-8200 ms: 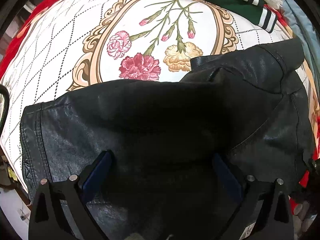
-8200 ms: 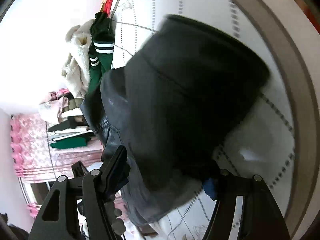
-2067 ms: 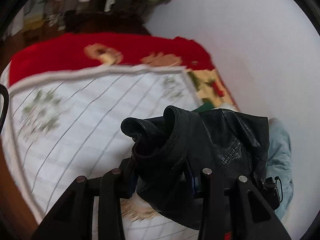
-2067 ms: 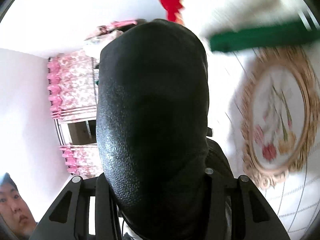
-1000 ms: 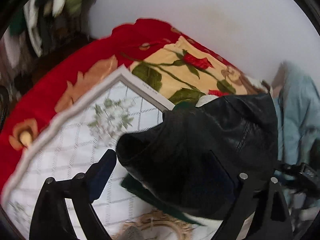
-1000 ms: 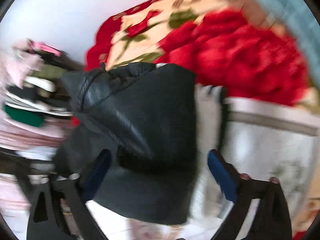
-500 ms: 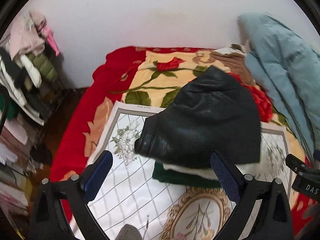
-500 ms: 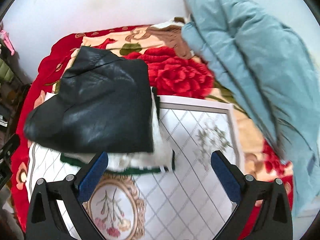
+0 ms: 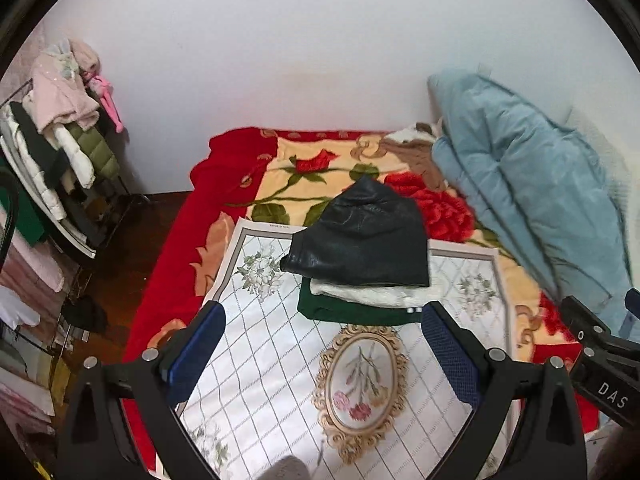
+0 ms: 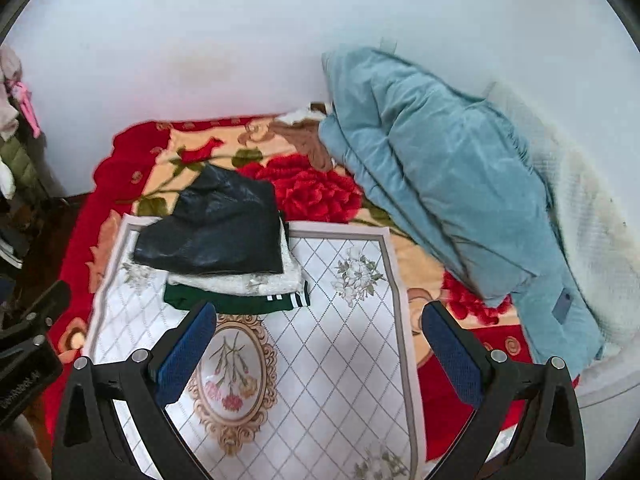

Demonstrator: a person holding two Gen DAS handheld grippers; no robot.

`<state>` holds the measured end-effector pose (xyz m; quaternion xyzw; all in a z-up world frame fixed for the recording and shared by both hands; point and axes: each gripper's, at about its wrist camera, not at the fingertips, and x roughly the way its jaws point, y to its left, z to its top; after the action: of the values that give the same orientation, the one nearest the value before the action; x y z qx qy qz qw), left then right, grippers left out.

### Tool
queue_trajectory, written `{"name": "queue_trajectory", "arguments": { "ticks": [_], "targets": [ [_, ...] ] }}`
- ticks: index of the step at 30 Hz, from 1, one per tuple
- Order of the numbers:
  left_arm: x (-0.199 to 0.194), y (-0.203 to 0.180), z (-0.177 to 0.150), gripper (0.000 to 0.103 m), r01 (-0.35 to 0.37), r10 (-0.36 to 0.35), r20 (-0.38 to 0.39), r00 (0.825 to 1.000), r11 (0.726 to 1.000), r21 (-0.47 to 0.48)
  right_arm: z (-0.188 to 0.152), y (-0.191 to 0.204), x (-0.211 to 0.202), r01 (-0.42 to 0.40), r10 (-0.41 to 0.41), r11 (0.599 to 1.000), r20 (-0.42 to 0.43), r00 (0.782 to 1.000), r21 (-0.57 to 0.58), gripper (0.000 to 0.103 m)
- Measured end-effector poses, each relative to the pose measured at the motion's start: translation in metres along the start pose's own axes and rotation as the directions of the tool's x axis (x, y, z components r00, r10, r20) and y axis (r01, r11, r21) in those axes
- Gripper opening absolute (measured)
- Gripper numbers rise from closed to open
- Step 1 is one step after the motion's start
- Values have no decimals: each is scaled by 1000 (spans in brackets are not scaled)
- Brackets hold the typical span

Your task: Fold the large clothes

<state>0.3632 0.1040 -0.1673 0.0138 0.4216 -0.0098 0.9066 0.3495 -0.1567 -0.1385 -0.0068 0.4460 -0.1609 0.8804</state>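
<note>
Quilted bed cloth (image 9: 280, 360), folded leather jacket (image 9: 360, 240) atop.

Black jacket (image 9: 362, 240) looks like shiny, slightly grainy leather; the white layer (image 9: 368, 294) under it is fluffy fleece, and the blue coat (image 10: 440, 176) looks soft, matt, quilted.

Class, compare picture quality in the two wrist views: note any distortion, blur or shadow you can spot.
Left wrist view: fisheye bends the wall, black corners frame it; black leather jacket is sharp. Right wrist view: same curving; blue quilted coat looks slightly soft, and gripper fingers cast faint shadows on the white cloth.
</note>
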Motion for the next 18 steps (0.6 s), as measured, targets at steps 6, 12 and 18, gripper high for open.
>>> {"name": "queue_trajectory", "arguments": {
  "ticks": [6, 12, 18],
  "targets": [
    [-91, -5, -10, 100, -13, 13, 84, 996, 1000, 0, -12, -20, -99, -31, 33, 999, 75, 997, -22, 103],
    [-145, -10, -22, 100, -6, 8, 126, 992, 1000, -17, -24, -41, -180, -49, 52, 998, 147, 988, -27, 103],
    [-180, -14, -30, 100, -10, 15, 146, 989, 999, -34, -35, -56, -227, -73, 78, 997, 169, 983, -36, 103]
  ]
}}
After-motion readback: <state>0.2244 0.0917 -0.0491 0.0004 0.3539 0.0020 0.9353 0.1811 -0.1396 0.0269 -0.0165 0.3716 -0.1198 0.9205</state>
